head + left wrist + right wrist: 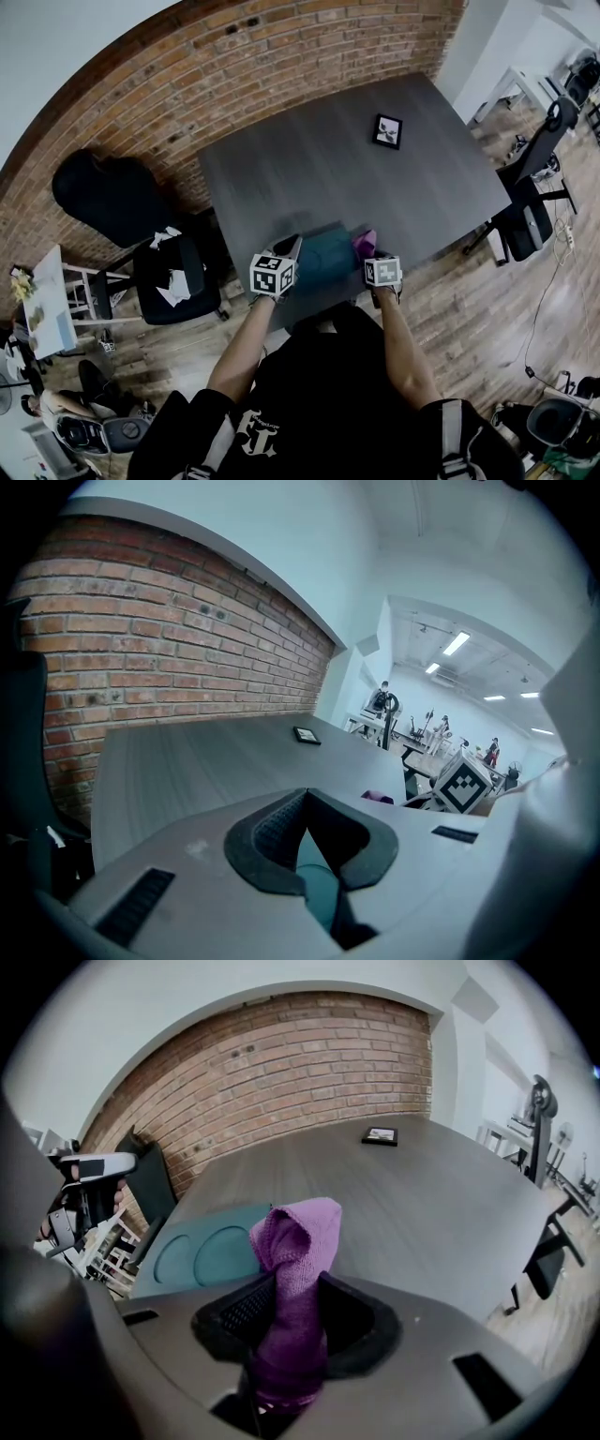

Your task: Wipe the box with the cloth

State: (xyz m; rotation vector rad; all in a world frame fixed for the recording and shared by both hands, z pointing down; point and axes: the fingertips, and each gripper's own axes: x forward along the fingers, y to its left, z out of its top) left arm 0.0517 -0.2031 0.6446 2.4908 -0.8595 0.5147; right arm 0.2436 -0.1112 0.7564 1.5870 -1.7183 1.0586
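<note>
Presently both forearms reach forward from the body to the near edge of the dark grey surface (328, 169), roughly parallel, with the box (328, 255) between the two grippers; the left gripper (293, 246) angles inward to the box's left end, and the right gripper (372, 253) sits at its right end. Jaws of the left gripper are drawn together at the tips, with a sliver of the box's teal between the pads, so they appear to pinch its edge; how much of the box is caught cannot be made out. Jaws of the right gripper are clamped on the purple cloth (300, 1241), which stands up between them in a folded peak and leans toward the box, just beside it. Both hands are largely covered by the marker cubes in the head view; the box's near side is cut off by the grippers. Its upper face shows two round recesses in the right gripper view; no contents are visible. A small framed picture (387, 130) lies well apart toward the far side of the surface; a brick wall (234, 56) runs behind.
</note>
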